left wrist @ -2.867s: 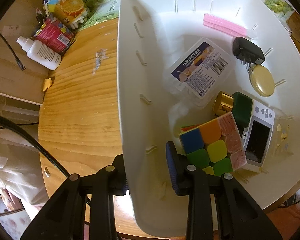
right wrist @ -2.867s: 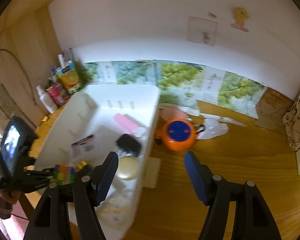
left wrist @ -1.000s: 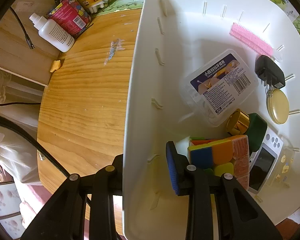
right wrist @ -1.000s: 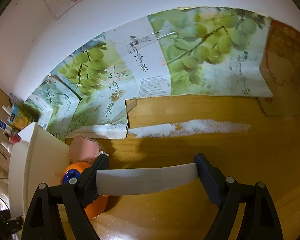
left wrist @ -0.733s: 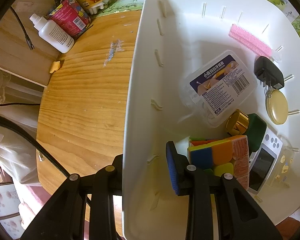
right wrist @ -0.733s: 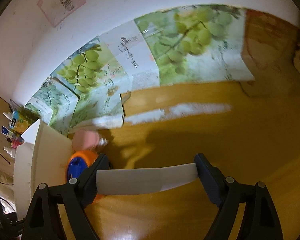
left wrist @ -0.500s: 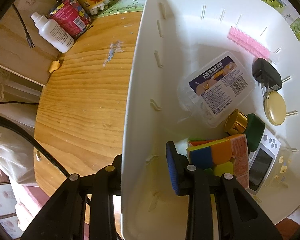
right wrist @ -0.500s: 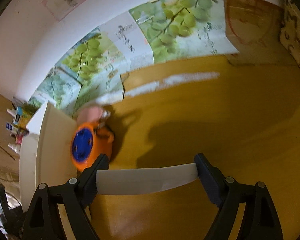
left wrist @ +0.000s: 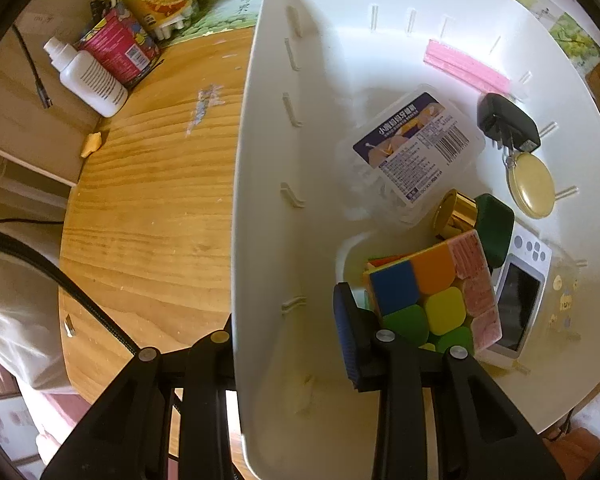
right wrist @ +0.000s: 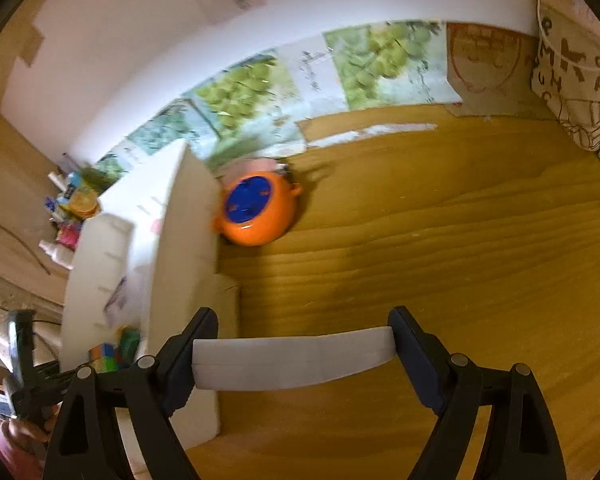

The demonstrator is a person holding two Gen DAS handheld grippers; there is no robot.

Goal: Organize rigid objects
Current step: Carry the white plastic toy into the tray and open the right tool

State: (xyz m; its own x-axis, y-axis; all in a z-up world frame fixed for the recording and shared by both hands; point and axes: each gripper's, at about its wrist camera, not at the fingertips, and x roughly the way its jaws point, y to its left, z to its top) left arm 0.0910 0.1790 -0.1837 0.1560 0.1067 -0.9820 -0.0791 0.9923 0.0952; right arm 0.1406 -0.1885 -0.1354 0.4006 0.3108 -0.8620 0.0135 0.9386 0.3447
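A: Left wrist view first. How far along is the sorting?

B: Well along, I'd judge. The white bin (left wrist: pixel 272 128) already holds a colour cube (left wrist: pixel 432 300) just beyond the right jaw, with a clear labelled box (left wrist: pixel 414 148), a black plug (left wrist: pixel 508 122), a round yellow disc (left wrist: pixel 532 186), a pink strip (left wrist: pixel 466 66), a green-capped gold bottle (left wrist: pixel 474 218) and a small white device with a screen (left wrist: pixel 518 304) farther ahead.

A: And the left gripper (left wrist: pixel 284 344)?

B: Its jaws straddle the bin's near wall, one outside, one inside. Whether they actually pinch the wall I cannot tell; the inner jaw seems to stand a little clear of it.

A: Now the right wrist view.

B: The right gripper (right wrist: pixel 294 354) has its jaws set wide and clamped on the ends of a flat white bar (right wrist: pixel 294 358), held above the table (right wrist: pixel 440 240).

A: So what's left?

B: That bar is not yet in the bin, which sits ahead and left of the jaws. An orange-and-blue round thing (right wrist: pixel 256 208) rests on the table just beside the bin's outer wall, ahead of the jaws; it likely goes in too.
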